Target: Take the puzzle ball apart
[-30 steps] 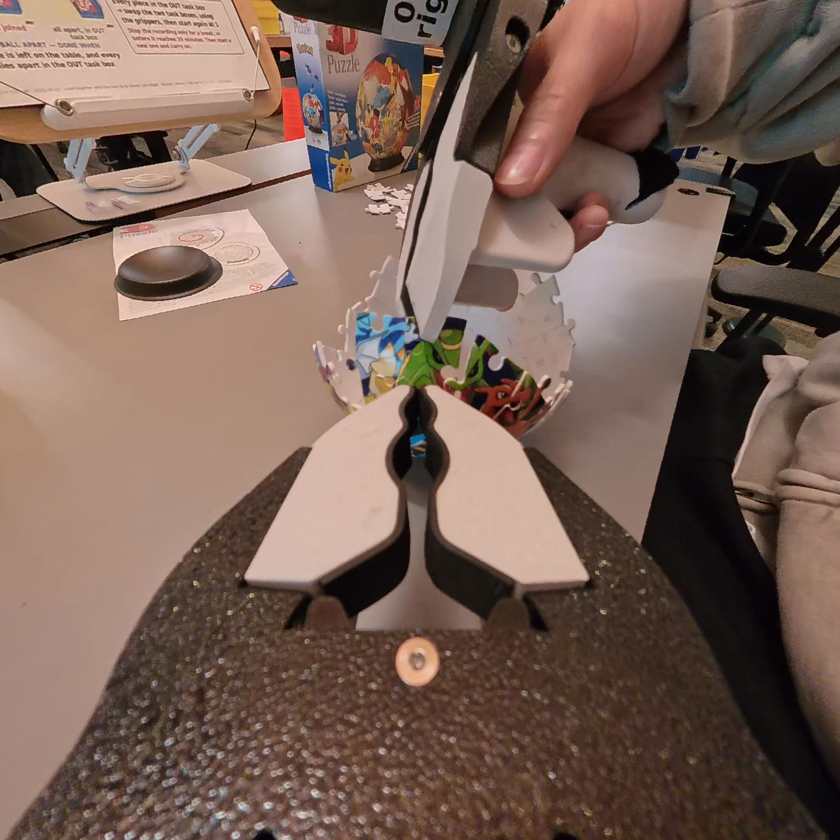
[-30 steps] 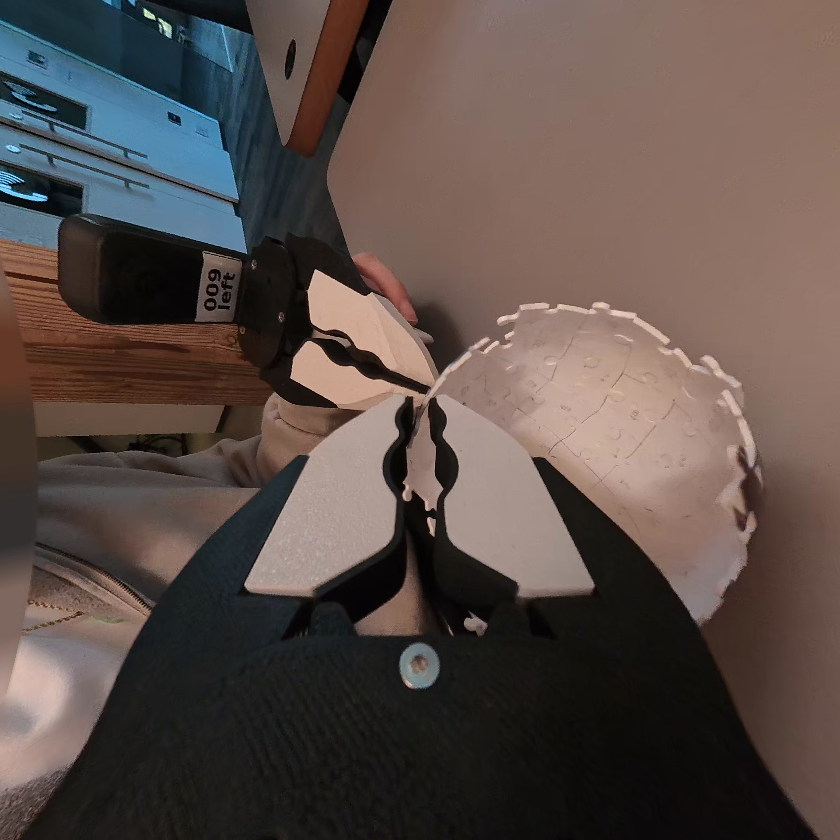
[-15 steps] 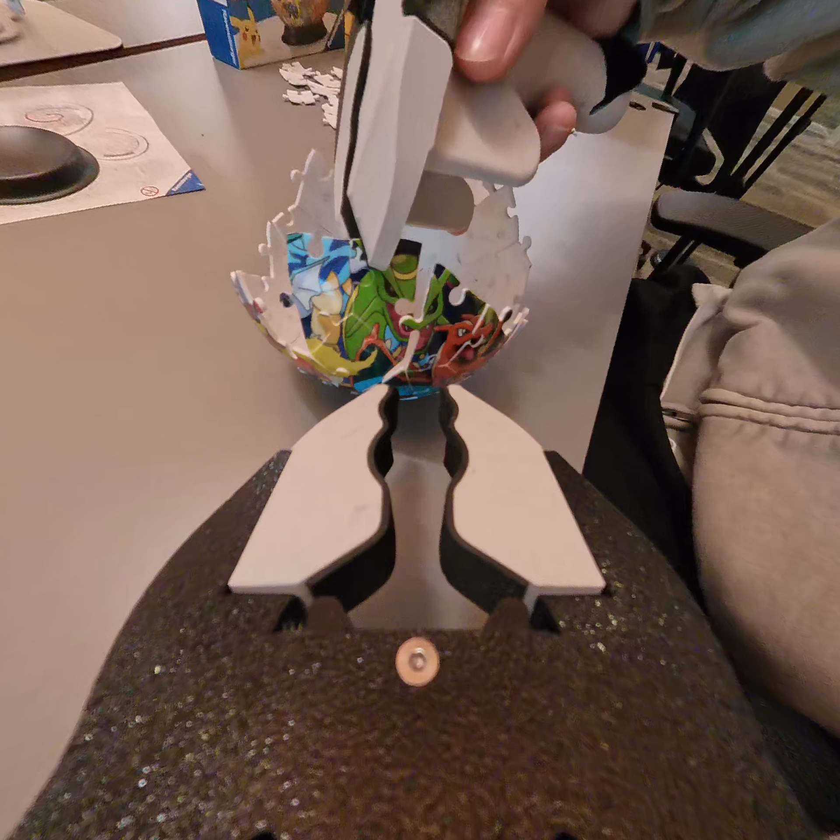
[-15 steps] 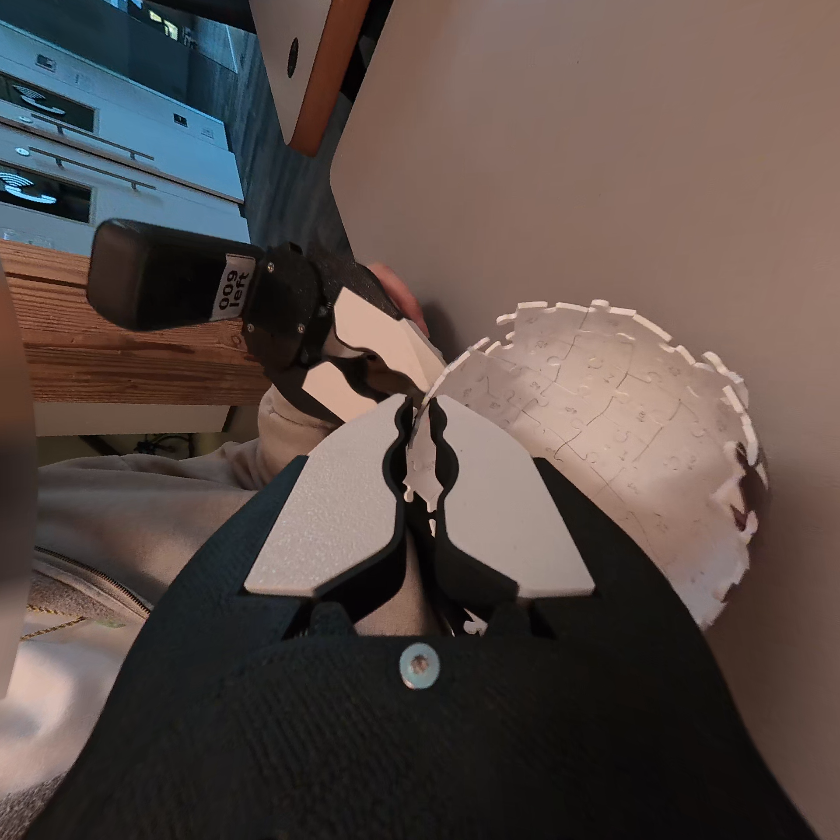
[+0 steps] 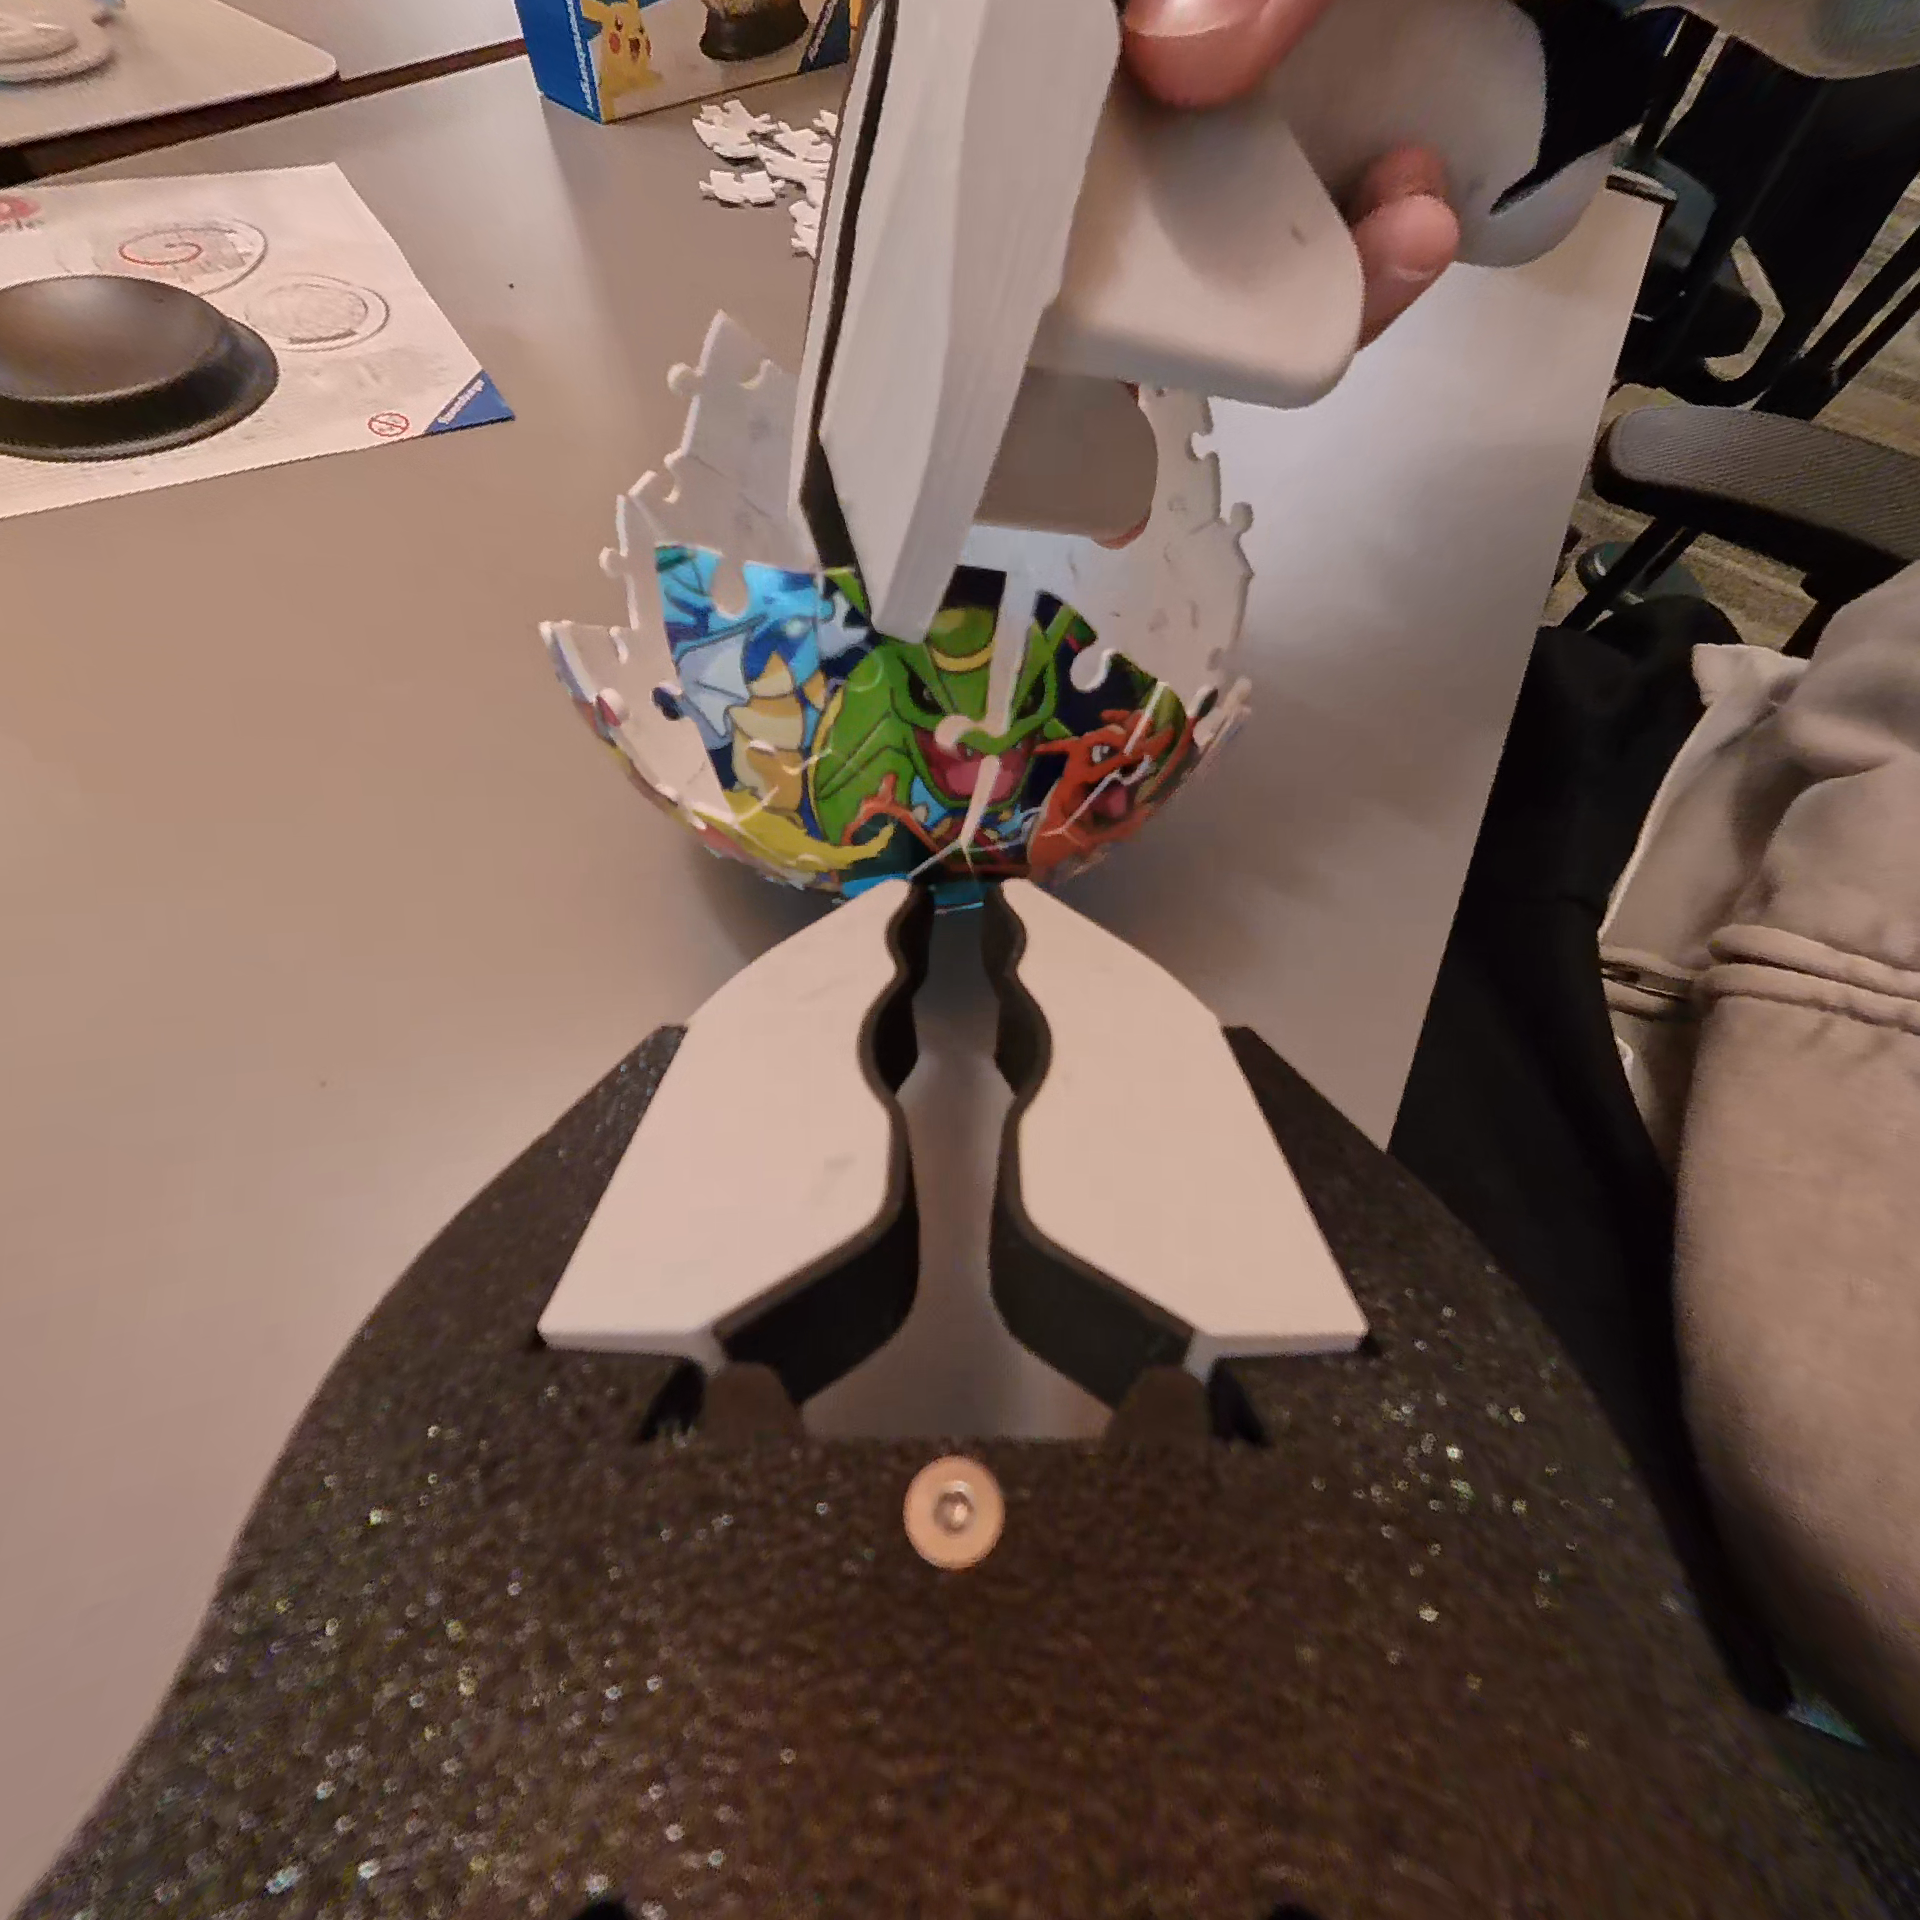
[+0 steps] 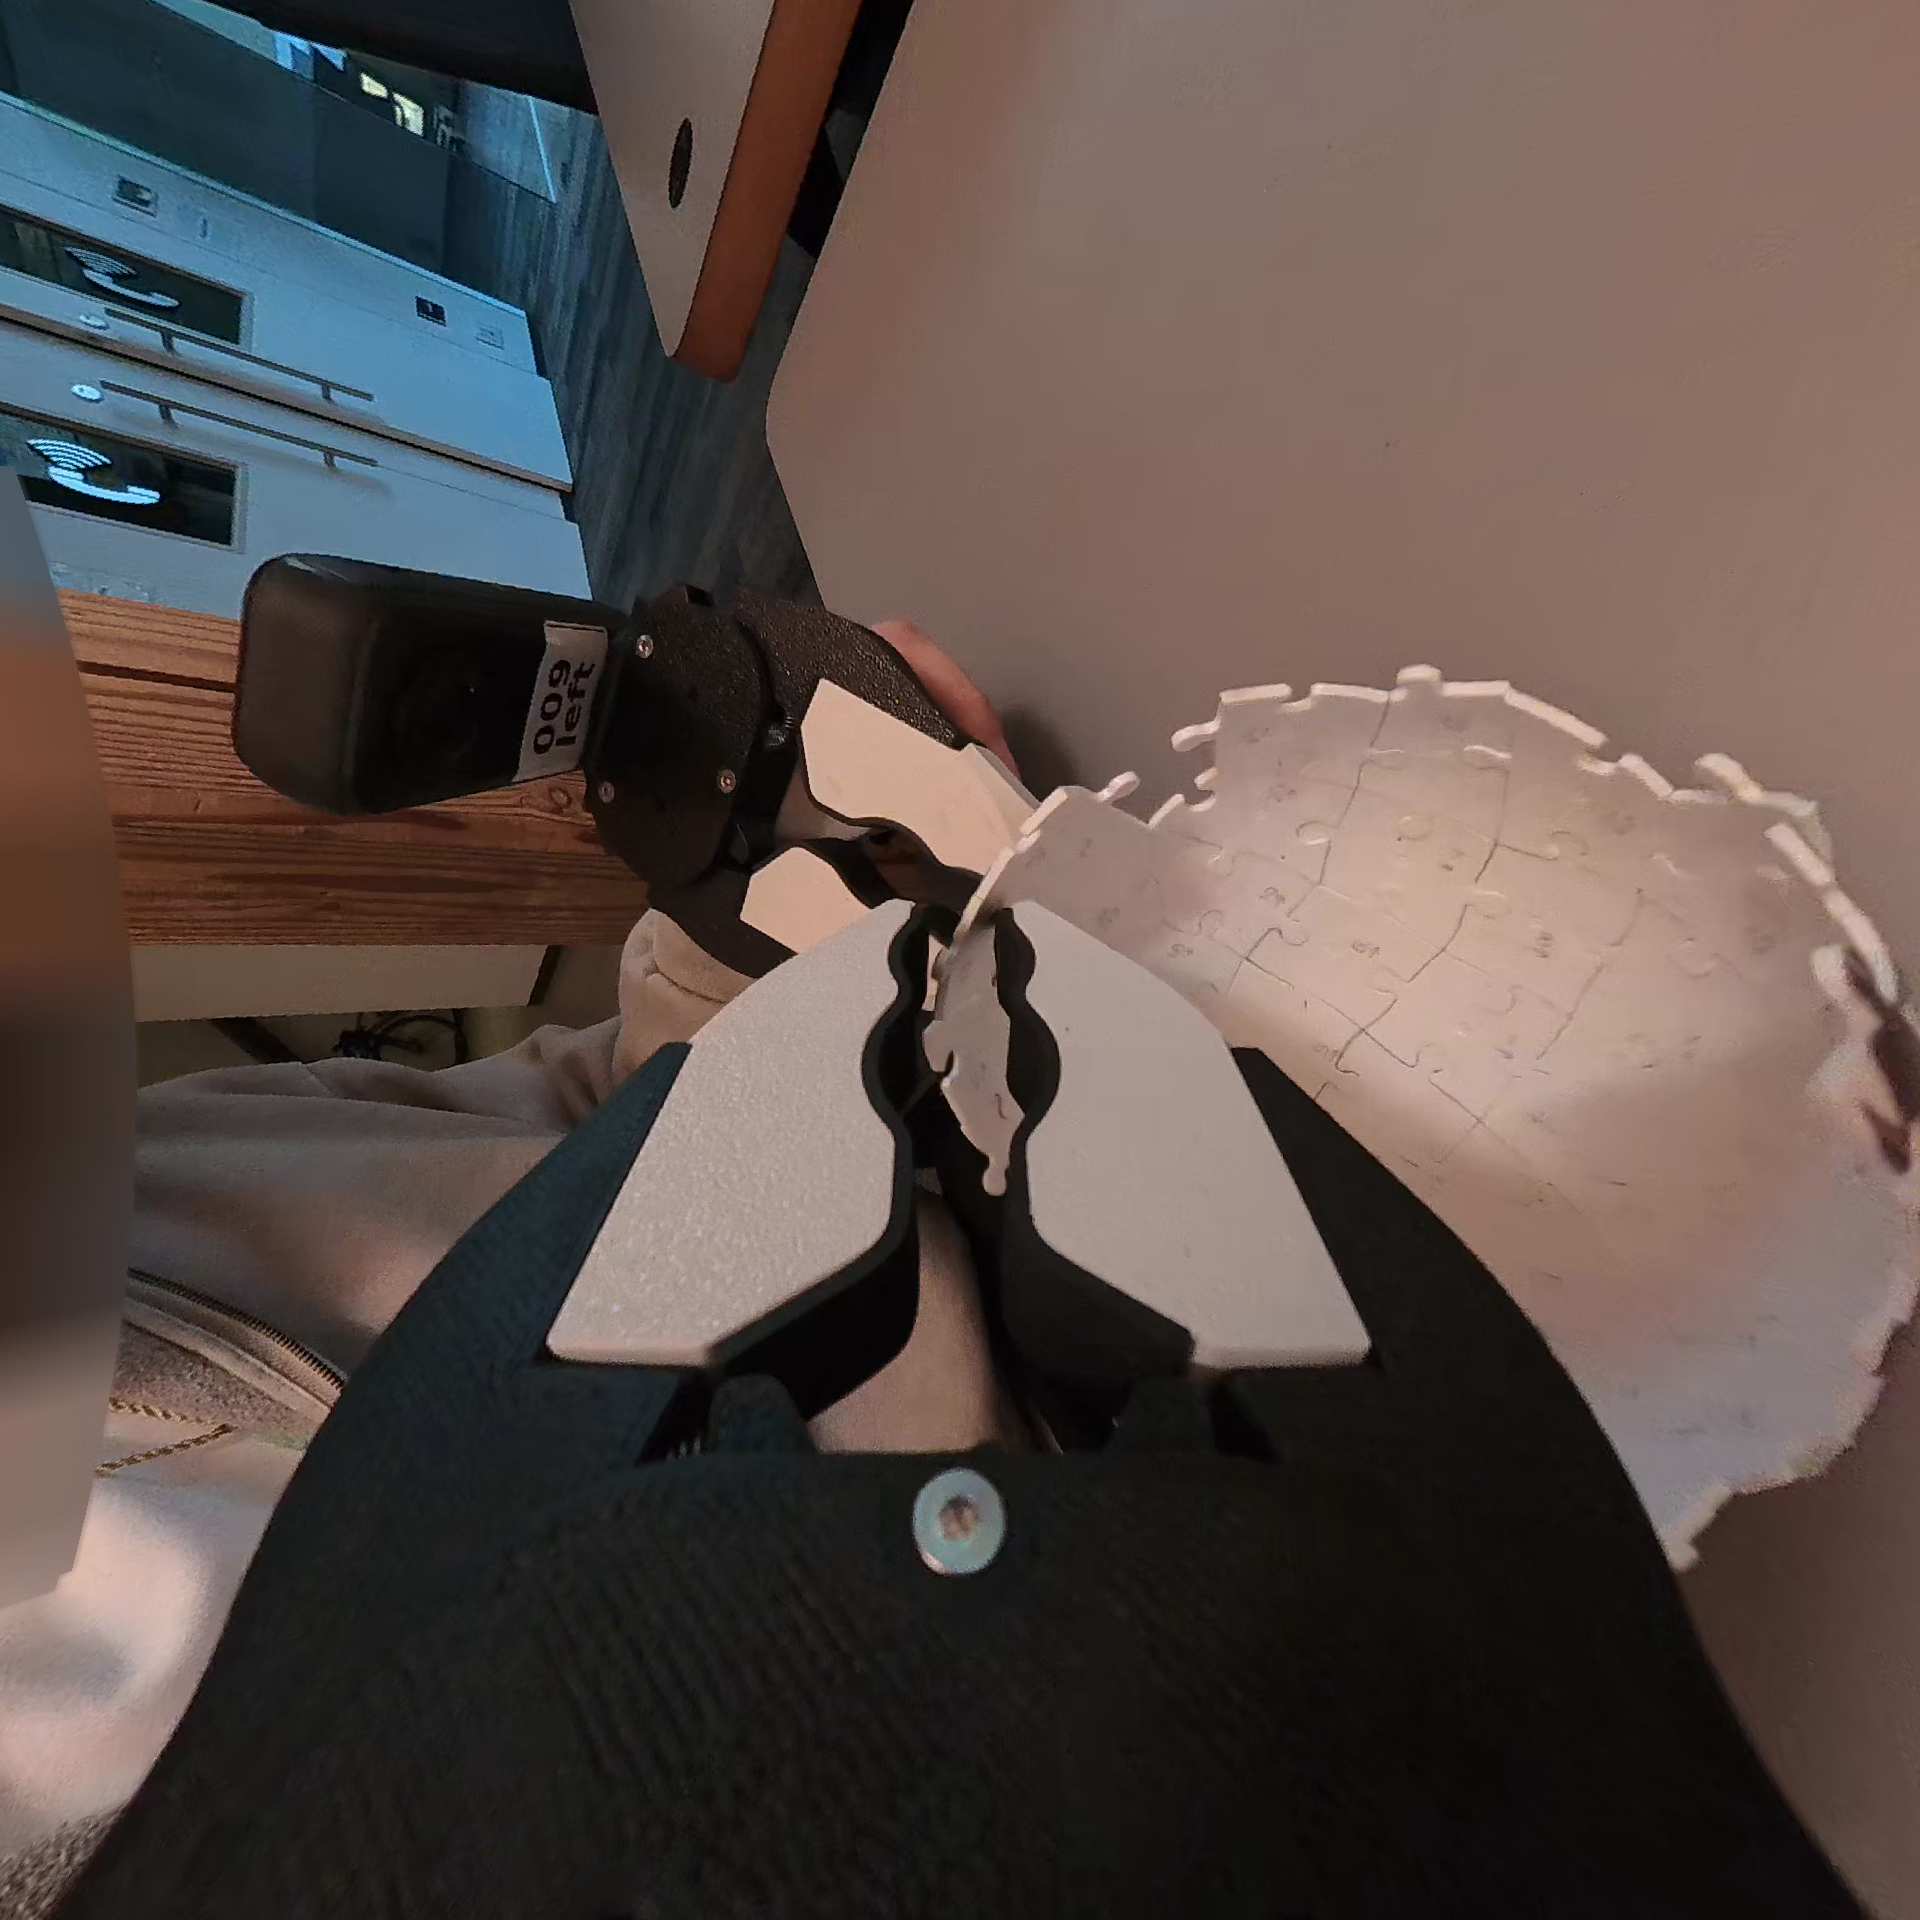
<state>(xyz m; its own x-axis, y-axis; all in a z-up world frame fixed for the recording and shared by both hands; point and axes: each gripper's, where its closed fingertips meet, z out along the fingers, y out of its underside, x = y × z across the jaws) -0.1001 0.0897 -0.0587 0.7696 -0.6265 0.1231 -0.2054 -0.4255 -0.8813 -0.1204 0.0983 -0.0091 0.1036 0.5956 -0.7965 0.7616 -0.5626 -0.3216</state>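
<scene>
The puzzle ball (image 5: 914, 727) is a half shell, colourful outside and white inside, resting on the grey table (image 5: 312, 831). My right gripper (image 5: 883, 592) comes down from above and is shut on a piece at the shell's near rim. In the right wrist view the right gripper (image 6: 961, 925) clamps this white piece (image 6: 977, 1049), with the shell's inside (image 6: 1455, 987) to the right. A split runs down the shell wall beside the held piece. My left gripper (image 5: 961, 894) is open and empty, its tips just in front of the shell's base. It also shows in the right wrist view (image 6: 925, 842).
A puzzle box (image 5: 675, 52) and several loose white pieces (image 5: 769, 156) lie at the back. A black dish stand (image 5: 104, 364) sits on a paper sheet (image 5: 343, 343) at the left. The table's edge, a person's lap (image 5: 1766, 1039) and a chair (image 5: 1766, 488) are at the right. The gap from one gripper's tips to the other's is roughly 5 cm.
My left gripper let go of the shell's near wall, opened and drew back and down to its base. The right gripper stayed shut on the rim piece, and the shell split beside it.
</scene>
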